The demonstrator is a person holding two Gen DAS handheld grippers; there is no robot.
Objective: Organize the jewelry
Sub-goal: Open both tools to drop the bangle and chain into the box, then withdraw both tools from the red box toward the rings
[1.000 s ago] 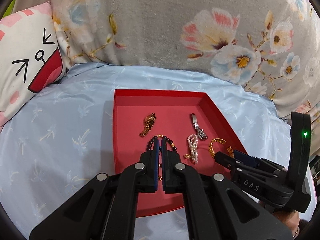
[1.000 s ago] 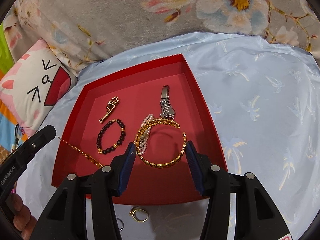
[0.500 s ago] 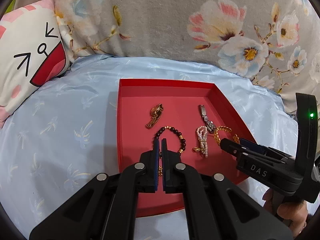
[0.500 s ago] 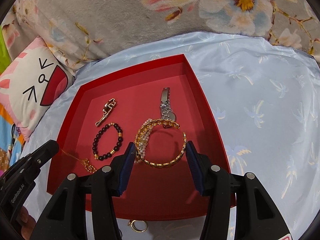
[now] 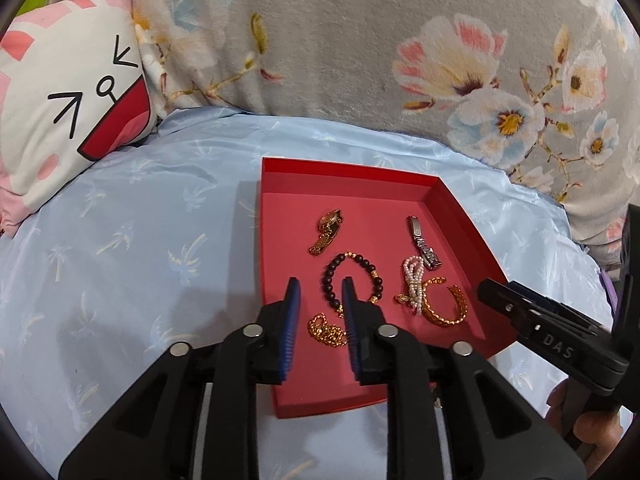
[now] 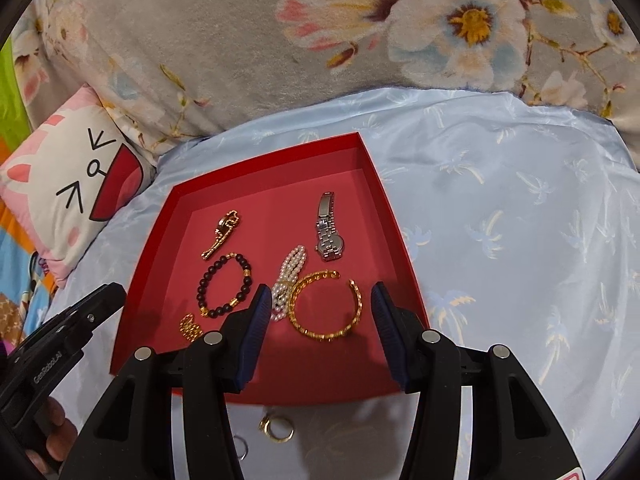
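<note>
Red tray (image 5: 452,204) sits on the light-blue bedspread (image 5: 140,240). Left gripper (image 5: 320,300) — jaws opening, gold chain (image 5: 326,330) lying in a heap on the tray floor between and below the blue pads, not pinched. Beaded bracelet (image 5: 352,276) just beyond it. Right gripper (image 6: 318,312) — jaws spread, hovering over the gold bangle (image 6: 326,306); pads clear of it. Pearl strand (image 6: 288,280) touches the bangle's left side. Silver watch (image 6: 329,228) and gold watch (image 6: 222,232) lie further back. Two rings (image 6: 276,428) on the bedspread, outside the tray's near edge.
</note>
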